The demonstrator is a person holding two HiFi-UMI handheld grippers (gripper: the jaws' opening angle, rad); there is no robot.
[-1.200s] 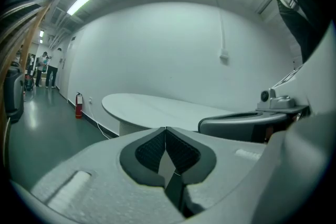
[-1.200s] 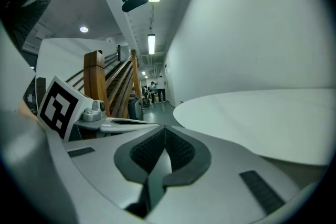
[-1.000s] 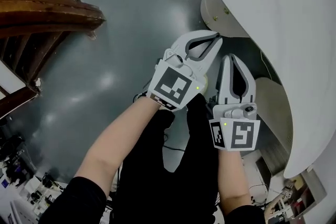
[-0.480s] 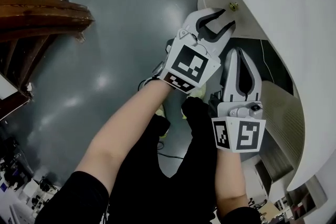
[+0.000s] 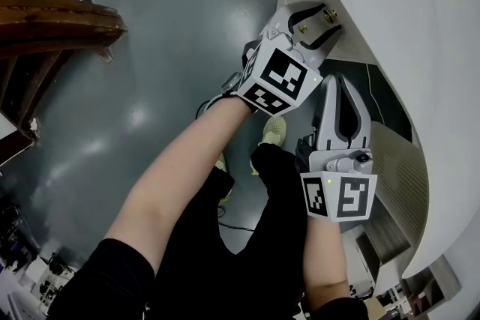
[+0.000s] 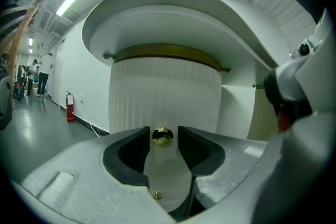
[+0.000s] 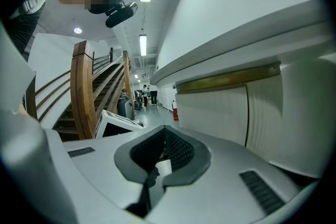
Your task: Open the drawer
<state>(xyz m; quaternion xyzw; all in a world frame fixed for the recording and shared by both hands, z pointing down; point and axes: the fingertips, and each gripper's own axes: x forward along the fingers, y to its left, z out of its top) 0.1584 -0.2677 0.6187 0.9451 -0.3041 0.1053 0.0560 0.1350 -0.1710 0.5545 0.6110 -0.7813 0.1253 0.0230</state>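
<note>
A white curved cabinet front [image 6: 165, 92] with a brass trim sits under a white rounded counter [image 5: 405, 26]. A small brass knob [image 6: 162, 137] sticks out of the front; in the head view the knob [image 5: 330, 13] lies between the left jaws. My left gripper [image 5: 319, 19] is at the knob, its jaws opening; the knob stands in the gap of the left gripper [image 6: 163, 131] with neither pad touching it. My right gripper [image 5: 341, 82] hangs just beside and behind, shut on nothing; in its own view the right gripper [image 7: 157, 168] has its tips together.
A wooden staircase [image 5: 45, 19] rises at the left across the glossy grey floor [image 5: 172, 26]. The person's legs and a shoe [image 5: 274, 130] are below the grippers. A fire extinguisher [image 6: 70, 113] stands by the far wall, with people [image 6: 37, 78] down the hallway.
The left gripper has moved forward and down to the knob, and its jaws have gone from shut to wide open. The right gripper sank a little and stays shut.
</note>
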